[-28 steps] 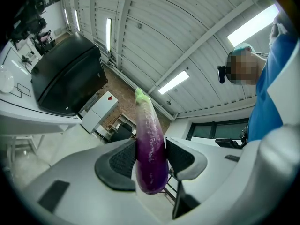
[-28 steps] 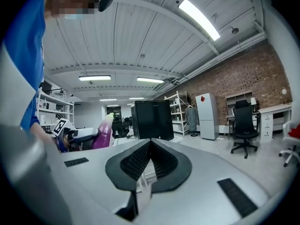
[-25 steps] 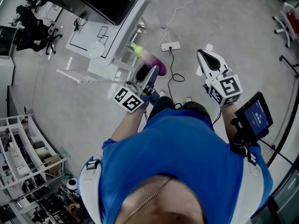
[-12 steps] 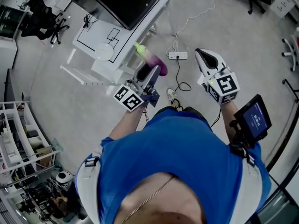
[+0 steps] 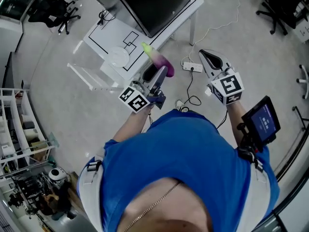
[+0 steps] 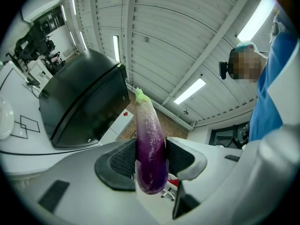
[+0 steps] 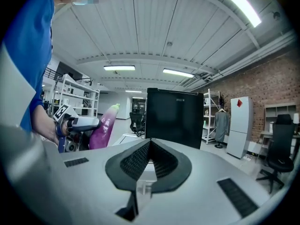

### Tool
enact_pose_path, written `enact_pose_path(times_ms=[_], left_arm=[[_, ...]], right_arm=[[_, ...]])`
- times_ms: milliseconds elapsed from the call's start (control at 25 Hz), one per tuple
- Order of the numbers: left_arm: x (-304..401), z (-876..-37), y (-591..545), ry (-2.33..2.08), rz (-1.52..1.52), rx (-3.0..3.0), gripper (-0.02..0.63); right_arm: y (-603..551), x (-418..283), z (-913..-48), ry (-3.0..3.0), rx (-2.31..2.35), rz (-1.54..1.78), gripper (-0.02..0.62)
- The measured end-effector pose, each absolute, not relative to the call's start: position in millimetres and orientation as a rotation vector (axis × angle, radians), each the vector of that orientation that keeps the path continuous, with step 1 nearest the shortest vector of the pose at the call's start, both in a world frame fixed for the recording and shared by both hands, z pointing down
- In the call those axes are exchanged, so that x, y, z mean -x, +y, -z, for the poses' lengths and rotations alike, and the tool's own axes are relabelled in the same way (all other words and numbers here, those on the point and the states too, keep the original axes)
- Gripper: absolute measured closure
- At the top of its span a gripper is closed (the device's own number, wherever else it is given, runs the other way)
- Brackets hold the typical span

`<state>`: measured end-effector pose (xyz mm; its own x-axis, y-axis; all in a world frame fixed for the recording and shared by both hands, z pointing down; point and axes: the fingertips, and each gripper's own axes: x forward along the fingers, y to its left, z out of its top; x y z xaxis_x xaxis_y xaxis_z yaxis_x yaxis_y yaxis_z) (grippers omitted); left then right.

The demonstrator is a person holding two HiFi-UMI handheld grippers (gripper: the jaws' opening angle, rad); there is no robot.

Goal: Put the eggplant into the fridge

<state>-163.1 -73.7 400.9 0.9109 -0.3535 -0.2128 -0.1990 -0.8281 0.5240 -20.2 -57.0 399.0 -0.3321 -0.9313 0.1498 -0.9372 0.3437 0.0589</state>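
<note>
A purple eggplant (image 5: 159,62) with a green stem end sticks out forward from my left gripper (image 5: 153,77), which is shut on it. In the left gripper view the eggplant (image 6: 150,146) stands between the two black pads (image 6: 123,162) and rises toward the ceiling. My right gripper (image 5: 211,61) is shut with nothing in it, to the right of the left one. The black fridge (image 5: 145,1) stands on a white table (image 5: 113,35) ahead; it shows as a closed dark box (image 7: 174,117) in the right gripper view, where the eggplant (image 7: 103,127) is at left.
A white plate (image 5: 117,57) lies on the table near the fridge. A power strip (image 5: 193,67) and cables lie on the floor. Shelving (image 5: 19,129) stands at left, office chairs (image 5: 282,8) at upper right. A small screen (image 5: 263,121) is strapped near my right arm.
Both grippers have travelled toward the fridge and table, which now sit closer and more central in the head view. The eggplant stays gripped in the left gripper; the right stays shut.
</note>
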Motion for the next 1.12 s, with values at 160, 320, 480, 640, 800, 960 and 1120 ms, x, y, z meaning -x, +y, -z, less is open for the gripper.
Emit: enact_pose_path(times_ms=[160, 320, 480, 640, 800, 960, 1120], left_arm=[[177.1, -401.7, -108.0, -0.443, 0.442, -2.564, 0.407], [199.1, -404.4, -140.9, -0.519, 0.477, -2.543, 0.407], [214.1, -402.5, -149.8, -0.596, 0.515, -2.526, 0.407], [228.4, -403.7, -156.8, -0.698, 0.555, -2.504, 0.407], [241.3, -406.2, -159.8, -0.812, 0.586, -2.474, 0.407], [250.2, -407.5, -158.3, -0.913, 0.618, -2.444, 0.407], [254.0, -405.6, -164.2, -0.972, 0.644, -2.424, 0.407]], right_arm=[[-104.3, 28.6, -392.4, -2.441, -1.646, 0.03, 0.592], [-157.0, 42.0, -382.6, -2.412, -1.552, 0.156, 0.592], [-191.3, 55.1, -364.2, -2.406, -1.457, 0.285, 0.592], [-221.7, 85.1, -366.5, -2.418, -1.305, 0.393, 0.592], [-240.9, 116.2, -379.6, -2.422, -1.138, 0.477, 0.592], [-261.4, 129.0, -374.7, -2.413, -1.052, 0.587, 0.592], [-290.1, 120.4, -347.3, -2.352, -1.036, 0.737, 0.591]])
